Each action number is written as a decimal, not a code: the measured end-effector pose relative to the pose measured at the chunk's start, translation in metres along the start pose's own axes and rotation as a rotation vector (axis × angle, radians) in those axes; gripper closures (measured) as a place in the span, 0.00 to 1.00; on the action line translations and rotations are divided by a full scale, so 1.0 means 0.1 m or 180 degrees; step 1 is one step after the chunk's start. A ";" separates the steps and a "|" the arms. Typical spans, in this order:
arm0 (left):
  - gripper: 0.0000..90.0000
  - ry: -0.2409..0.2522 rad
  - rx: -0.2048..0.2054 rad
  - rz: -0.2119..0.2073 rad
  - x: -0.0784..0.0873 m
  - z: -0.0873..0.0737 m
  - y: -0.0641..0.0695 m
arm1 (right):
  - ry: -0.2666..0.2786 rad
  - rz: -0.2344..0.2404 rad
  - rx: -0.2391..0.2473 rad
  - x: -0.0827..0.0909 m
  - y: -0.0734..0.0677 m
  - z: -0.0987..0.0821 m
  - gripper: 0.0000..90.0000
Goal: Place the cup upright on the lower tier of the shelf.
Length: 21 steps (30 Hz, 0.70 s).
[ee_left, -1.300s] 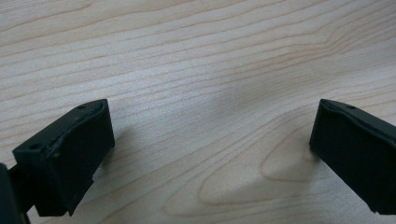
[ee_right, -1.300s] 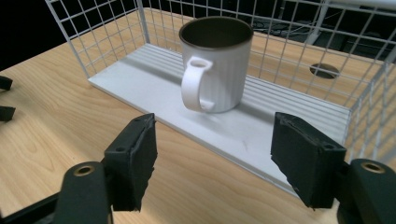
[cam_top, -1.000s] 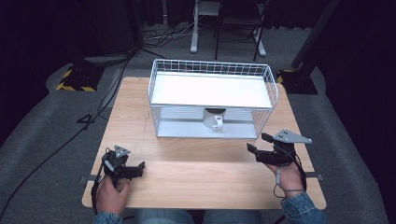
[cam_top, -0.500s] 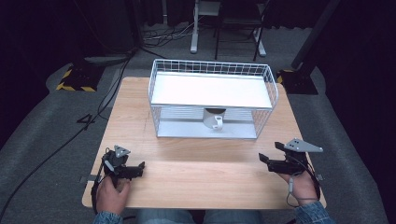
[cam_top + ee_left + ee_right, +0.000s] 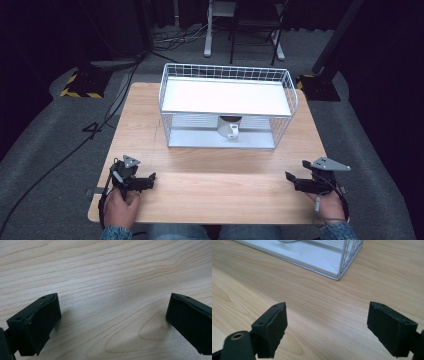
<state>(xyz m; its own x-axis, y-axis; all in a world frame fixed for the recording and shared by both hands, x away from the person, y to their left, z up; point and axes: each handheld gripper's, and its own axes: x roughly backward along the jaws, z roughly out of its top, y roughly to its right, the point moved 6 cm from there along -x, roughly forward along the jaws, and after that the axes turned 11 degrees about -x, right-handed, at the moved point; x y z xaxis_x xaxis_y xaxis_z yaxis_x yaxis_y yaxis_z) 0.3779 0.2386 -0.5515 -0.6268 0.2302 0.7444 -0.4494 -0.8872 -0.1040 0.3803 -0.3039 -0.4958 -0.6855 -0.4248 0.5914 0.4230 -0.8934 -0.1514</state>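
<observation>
**Both grippers idle, cup waiting in the rack**

I have the left gripper [image 5: 150, 180] and right gripper [image 5: 289, 178] low on the worktop [image 5: 220, 165] in front of the rack [image 5: 227, 102], jaws spread wide on both, nothing between them; the cup [image 5: 229, 127] sits inside the rack's lower level, near its front edge; I'd approach level, under the shelf, minding the wire sides; open room lies all along the rack's front.
</observation>
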 end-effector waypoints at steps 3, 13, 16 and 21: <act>0.00 -0.0002 -0.0010 -0.0002 0.00 0.00 0.00 | -0.0008 -0.0022 -0.0046 -0.01 0.05 -0.07 0.19; 0.00 -0.0002 -0.0010 -0.0002 0.00 0.00 0.00 | -0.0107 -0.0076 -0.0122 -0.09 0.09 -0.35 0.19; 0.00 -0.0002 -0.0010 -0.0003 0.00 0.00 0.00 | -0.0136 -0.0121 -0.0103 -0.12 0.10 -0.39 0.19; 0.00 -0.0002 -0.0010 -0.0001 0.00 0.00 0.00 | -0.0213 -0.0223 -0.0017 -0.18 0.11 -0.43 0.18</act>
<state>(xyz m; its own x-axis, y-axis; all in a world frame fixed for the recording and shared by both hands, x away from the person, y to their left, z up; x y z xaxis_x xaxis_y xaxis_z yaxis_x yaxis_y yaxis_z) 0.3780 0.2387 -0.5514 -0.6262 0.2304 0.7449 -0.4517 -0.8859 -0.1058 0.3718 -0.3124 -0.5418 -0.6721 -0.3508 0.6522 0.3721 -0.9214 -0.1121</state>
